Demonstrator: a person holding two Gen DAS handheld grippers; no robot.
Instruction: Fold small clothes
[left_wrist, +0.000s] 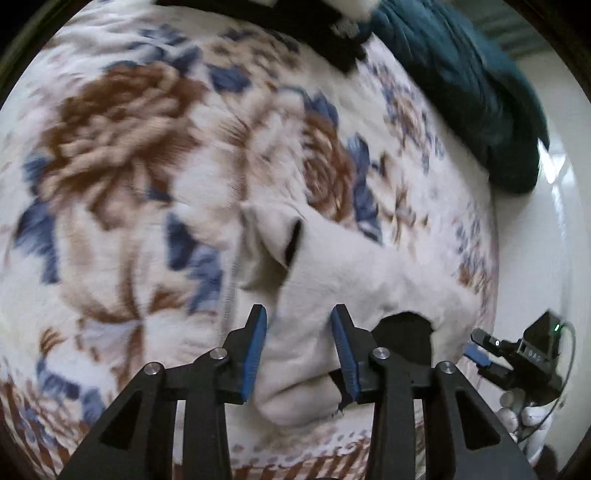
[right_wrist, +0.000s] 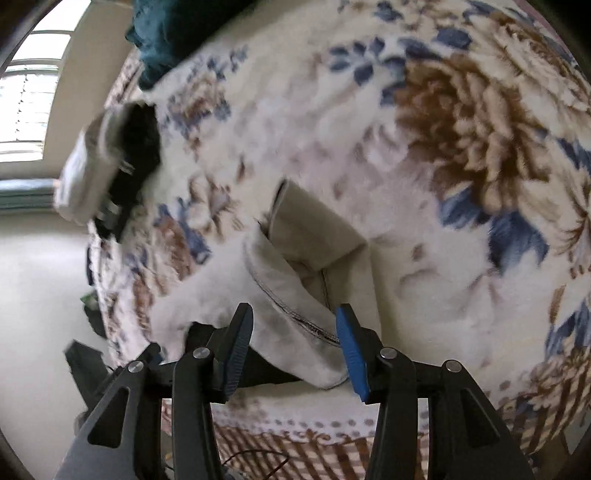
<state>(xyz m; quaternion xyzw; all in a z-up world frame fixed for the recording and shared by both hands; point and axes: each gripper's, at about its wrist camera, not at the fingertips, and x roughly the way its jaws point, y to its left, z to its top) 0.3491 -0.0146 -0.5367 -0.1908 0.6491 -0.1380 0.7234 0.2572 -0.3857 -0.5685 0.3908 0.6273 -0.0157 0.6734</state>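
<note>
Left wrist view: the cream garment (left_wrist: 332, 266) is seen lying on the floral blanket (left_wrist: 110, 147), its near hem running crosswise between the part-open, unclamped jaws of left tool (left_wrist: 299, 350) and right tool (right_wrist: 293, 350).

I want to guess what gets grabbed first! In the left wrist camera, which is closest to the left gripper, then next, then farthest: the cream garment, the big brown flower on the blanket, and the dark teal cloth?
1. The cream garment: right between the left gripper fingers, bottom centre.
2. The big brown flower: farther up the blanket, upper left.
3. The dark teal cloth: farthest, top right at the blanket's edge.
</note>
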